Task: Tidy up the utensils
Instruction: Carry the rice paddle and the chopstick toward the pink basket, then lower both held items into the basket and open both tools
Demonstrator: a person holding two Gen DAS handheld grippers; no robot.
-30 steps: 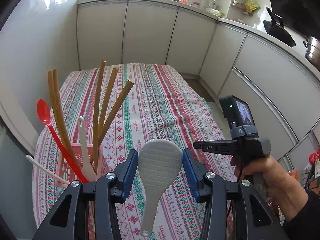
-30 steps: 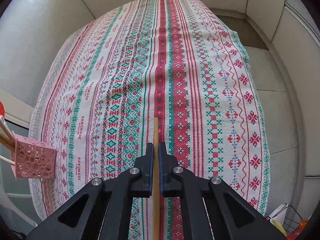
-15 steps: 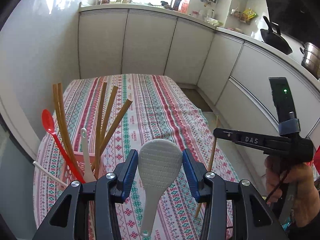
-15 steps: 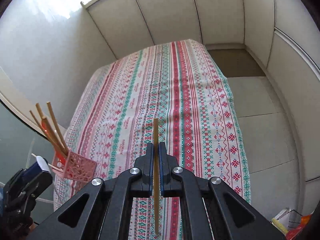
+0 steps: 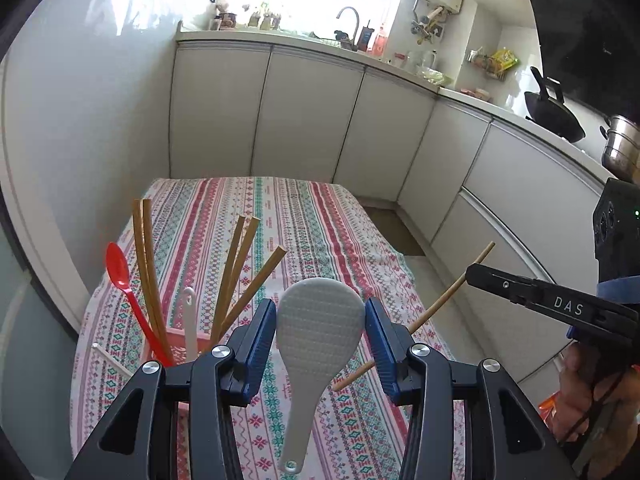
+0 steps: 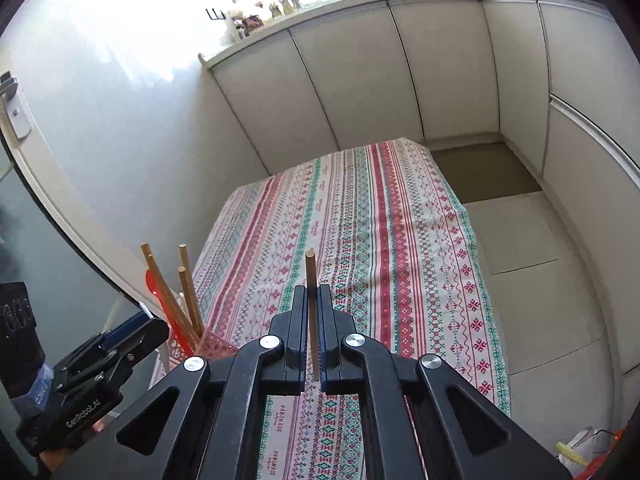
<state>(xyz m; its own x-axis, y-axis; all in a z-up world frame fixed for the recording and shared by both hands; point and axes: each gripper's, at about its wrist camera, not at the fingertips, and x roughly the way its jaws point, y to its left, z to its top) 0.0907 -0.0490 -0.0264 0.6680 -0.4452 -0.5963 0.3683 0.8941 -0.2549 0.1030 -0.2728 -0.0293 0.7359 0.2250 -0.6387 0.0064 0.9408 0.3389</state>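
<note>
My left gripper [image 5: 321, 320] is shut on a white rice paddle [image 5: 320, 328], its head between the blue pads and its handle hanging down. A pink perforated utensil holder [image 5: 178, 344] stands low left on the table, holding several wooden chopsticks [image 5: 236, 272], a red spoon [image 5: 120, 276] and a white utensil [image 5: 190, 320]. My right gripper [image 6: 312, 296] is shut on a single wooden chopstick [image 6: 311, 280], held above the table. That chopstick [image 5: 440, 304] also shows in the left wrist view, slanting down to the left. The holder [image 6: 208, 344] sits left of it.
The table carries a red, green and white striped cloth [image 5: 304, 232]. White kitchen cabinets [image 5: 304, 120] curve around the back and right. A wok [image 5: 556, 116] and a steel pot [image 5: 624, 148] sit on the right counter. The floor [image 6: 532, 248] lies right of the table.
Both grippers have risen and tilted up, so more of the kitchen shows. The right gripper with its chopstick has come closer to the left gripper and the holder.
</note>
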